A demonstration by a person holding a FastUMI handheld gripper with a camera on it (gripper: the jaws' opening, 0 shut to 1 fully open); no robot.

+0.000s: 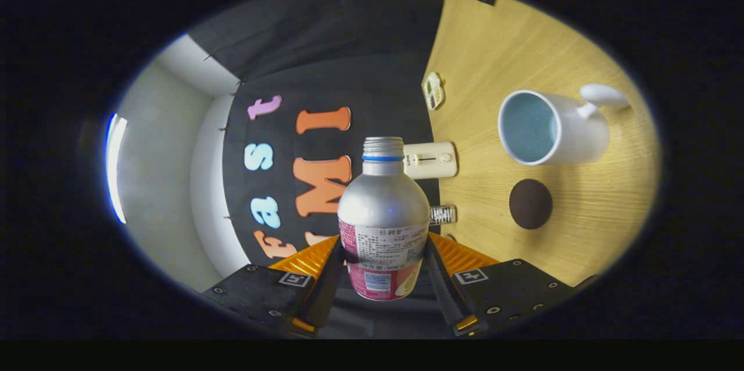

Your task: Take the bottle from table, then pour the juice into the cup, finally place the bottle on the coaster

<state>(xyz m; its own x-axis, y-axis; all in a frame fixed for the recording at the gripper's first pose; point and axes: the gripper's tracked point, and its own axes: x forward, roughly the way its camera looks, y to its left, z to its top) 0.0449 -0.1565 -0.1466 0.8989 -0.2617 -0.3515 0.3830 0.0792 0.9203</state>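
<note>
Fingers [326, 278] sit either side of the bottle [383, 208], pressing its labelled lower body from both flanks; gripper [383, 275] is closed to bottle width and has it held. No cap visible: bare threaded neck with a blue ring under it, mouth pointing straight ahead along the fingers. Bottle's long axis runs in line with the fingers.

View is rolled: booth wall to the left of the bottle, wooden table [581, 254] standing up as a plane to the right. So the gripper looks rolled about a quarter turn, bottle probably lying near horizontal. That's a judgement from the tilt, not a direct read.

Just beyond the neck: a small cream box [433, 160] and a small clear item [443, 215] at the table edge, too small to identify.

Further right: round dark coaster [530, 203], flat on the table, well clear of the bottle. Beyond it, white cup [552, 127], blue inside, opening facing the gripper, handle on the far side.

Key relation: bottle mouth is off to the cup's left, not over the rim. My read is the mouth needs to travel right before pouring starts. No juice visible.
</note>
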